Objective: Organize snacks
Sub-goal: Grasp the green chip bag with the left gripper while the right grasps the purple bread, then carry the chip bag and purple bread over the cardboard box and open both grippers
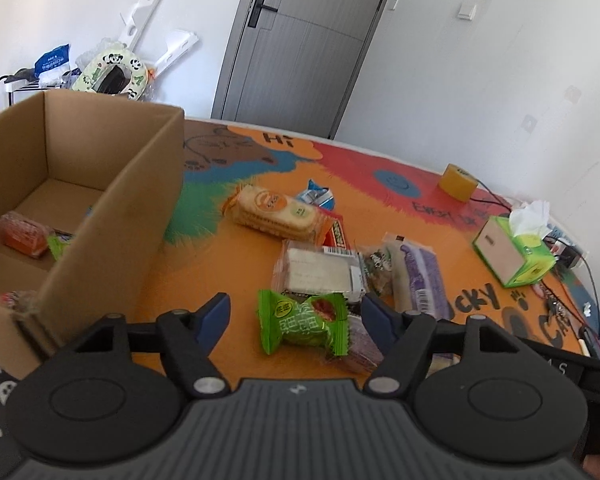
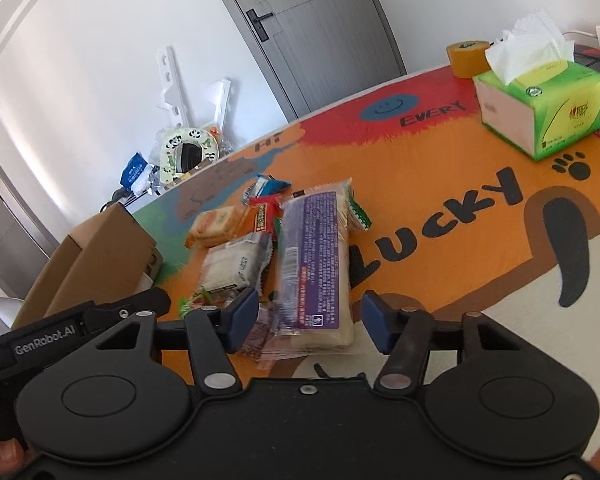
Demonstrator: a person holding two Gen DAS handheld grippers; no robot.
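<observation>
Both jaws apart: my left gripper (image 1: 296, 314) straddles the green candy (image 1: 302, 322), right gripper (image 2: 310, 320) straddles the purple pack (image 2: 316, 260); box (image 1: 112, 208) stays close for drops.

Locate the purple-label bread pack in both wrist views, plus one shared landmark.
Left wrist: purple-label bread pack lies right of centre, beyond the right finger of the open left tongs, beside the clear sandwich pack.
Right wrist: purple-label bread pack runs up the centre, its near end between the fingers of the open right tongs.
Shared landmark: green tissue box, to the right in both.
</observation>
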